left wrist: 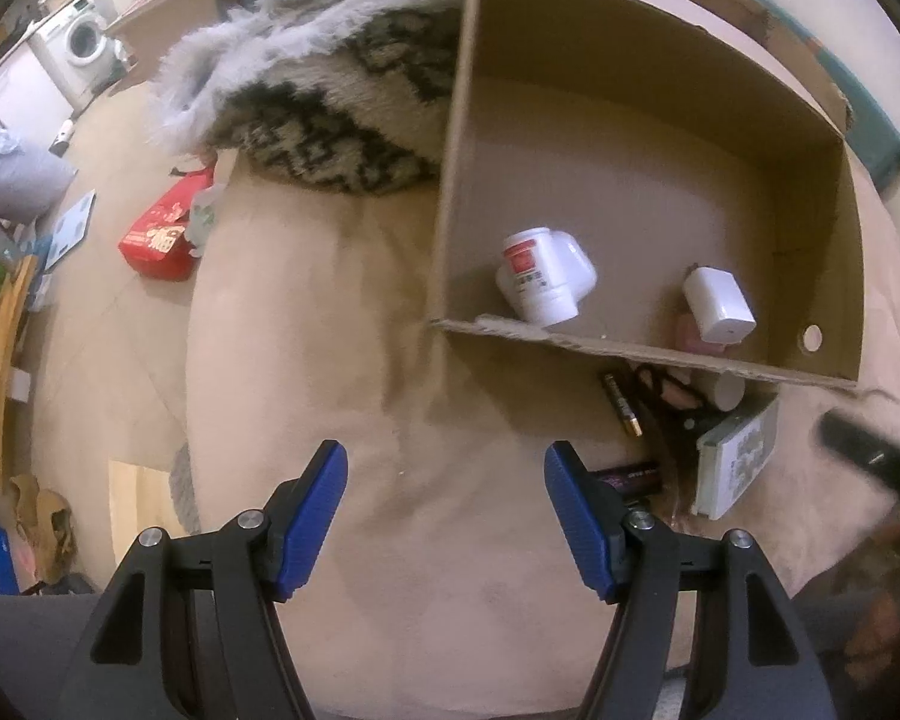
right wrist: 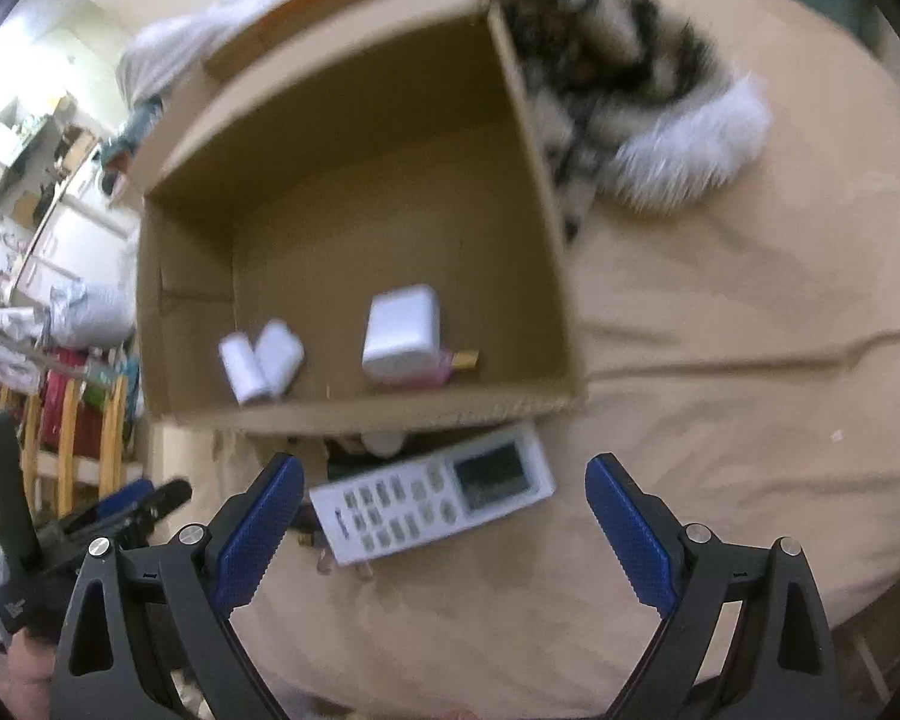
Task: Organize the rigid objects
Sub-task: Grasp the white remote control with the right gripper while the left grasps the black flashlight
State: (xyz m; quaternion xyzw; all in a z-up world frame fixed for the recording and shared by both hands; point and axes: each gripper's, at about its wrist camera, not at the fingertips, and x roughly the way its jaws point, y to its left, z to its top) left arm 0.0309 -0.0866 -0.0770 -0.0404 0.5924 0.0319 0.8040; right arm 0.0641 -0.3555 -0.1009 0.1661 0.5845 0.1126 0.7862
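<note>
Gaping cardboard box (left wrist: 630, 354) beside shaggy cushion (left wrist: 330, 120)

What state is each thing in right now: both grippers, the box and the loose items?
Left gripper: open, empty, over the bedding.
Right gripper: open, empty, above the remote.
Cardboard box: open-topped, flaps out.
White bottle: on its side inside the box.
White charger: inside the box.
Remote control: outside the box, face up, buttons showing.
Batteries: loose, outside the box.
</note>
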